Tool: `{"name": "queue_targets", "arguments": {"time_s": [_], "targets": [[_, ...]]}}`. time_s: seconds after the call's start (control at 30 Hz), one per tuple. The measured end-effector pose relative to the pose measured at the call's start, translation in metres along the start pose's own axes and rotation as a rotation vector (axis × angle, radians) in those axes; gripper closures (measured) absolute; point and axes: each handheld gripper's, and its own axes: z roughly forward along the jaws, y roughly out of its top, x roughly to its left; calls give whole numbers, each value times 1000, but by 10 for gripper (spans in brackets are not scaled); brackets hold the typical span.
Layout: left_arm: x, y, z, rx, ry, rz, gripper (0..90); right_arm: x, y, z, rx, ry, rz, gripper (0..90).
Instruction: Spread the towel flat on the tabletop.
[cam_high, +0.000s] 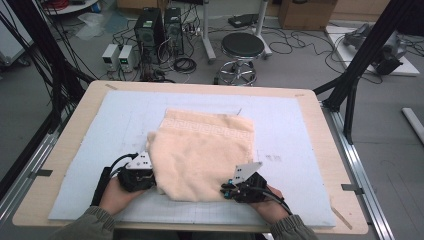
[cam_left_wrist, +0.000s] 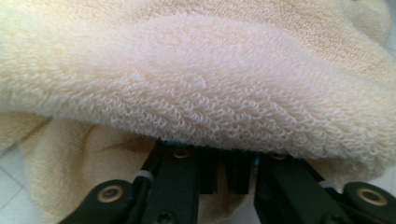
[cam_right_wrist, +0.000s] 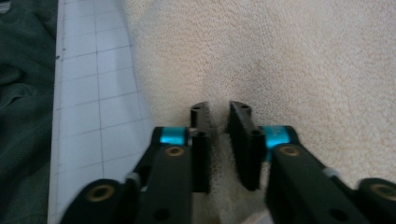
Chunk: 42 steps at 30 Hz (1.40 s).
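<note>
High view: we hold both tongs at the near edge of a cream towel (cam_high: 205, 150) lying part-folded on the bench (cam_high: 70, 145) mat. Left tongs (cam_high: 150, 181) sit at its near-left corner, right tongs (cam_high: 227, 190) at its near-right edge. Left gripper view: jaws nearly together under a fold of towel, tips hidden in the pile. Right gripper view: right jaws pinched on a ridge of towel betw. them.

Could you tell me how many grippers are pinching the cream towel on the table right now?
2. The left gripper is shut on the towel at its near left corner; the right gripper is shut on its near right edge.
</note>
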Motion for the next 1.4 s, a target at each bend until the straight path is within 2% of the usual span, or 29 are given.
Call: {"name": "queue_targets", "arguments": {"time_s": [0.1, 0.17, 0.23, 0.3, 0.4, 0.43, 0.53, 0.6, 0.7, 0.77, 0.8, 0.9, 1.07, 1.2, 1.27, 1.3, 1.4], "targets": [[-1, 0, -13, -39, 19, -11, 873, -2, 0, -5, -9, 4, 4, 838], [-3, -1, -28, -79, 38, -15, 879, -1, 1, -12, -28, -7, 9, 838], [-3, -3, -41, -104, 61, -20, 884, -2, 3, -23, -57, -31, 5, 839], [-4, -3, -52, -134, 66, -37, 885, -4, 4, -34, -81, -50, 13, 838], [-7, -3, -65, -156, 77, -30, 886, -4, 8, -49, -115, -74, 13, 839], [-8, -2, -69, -162, 81, -27, 887, -3, 10, -56, -121, -95, 8, 838], [-10, -1, -84, -210, 102, -37, 888, -3, 13, -69, -140, -119, -2, 838], [-9, -1, -89, -213, 106, -36, 888, -3, 13, -74, -141, -130, 8, 838], [-7, -7, -79, -170, 97, -48, 885, -7, 7, -67, -91, -118, 30, 835], [-9, -14, -62, -134, 43, -57, 863, -11, 0, -58, -44, -117, 38, 819], [-10, -15, -58, -119, 32, -52, 837, -13, -6, -51, -17, -96, 59, 788], [-13, -16, -45, -88, -10, -33, 791, -11, -9, -48, -22, -93, 45, 748], [-17, -2, -26, -56, -69, 10, 684, -5, -6, -48, -74, -58, 24, 679], [-21, 1, -5, 24, -71, 61, 629, -1, -8, -36, -47, -34, 17, 641], [-21, -1, -2, 25, -82, 55, 647, -1, -11, -29, -15, -32, 16, 635], [-20, -2, -2, 22, -97, 52, 697, -2, -12, -25, 5, -30, 20, 640], [-22, -3, -5, 32, -88, 41, 823, -5, -14, -17, 33, -34, 35, 690]]}}
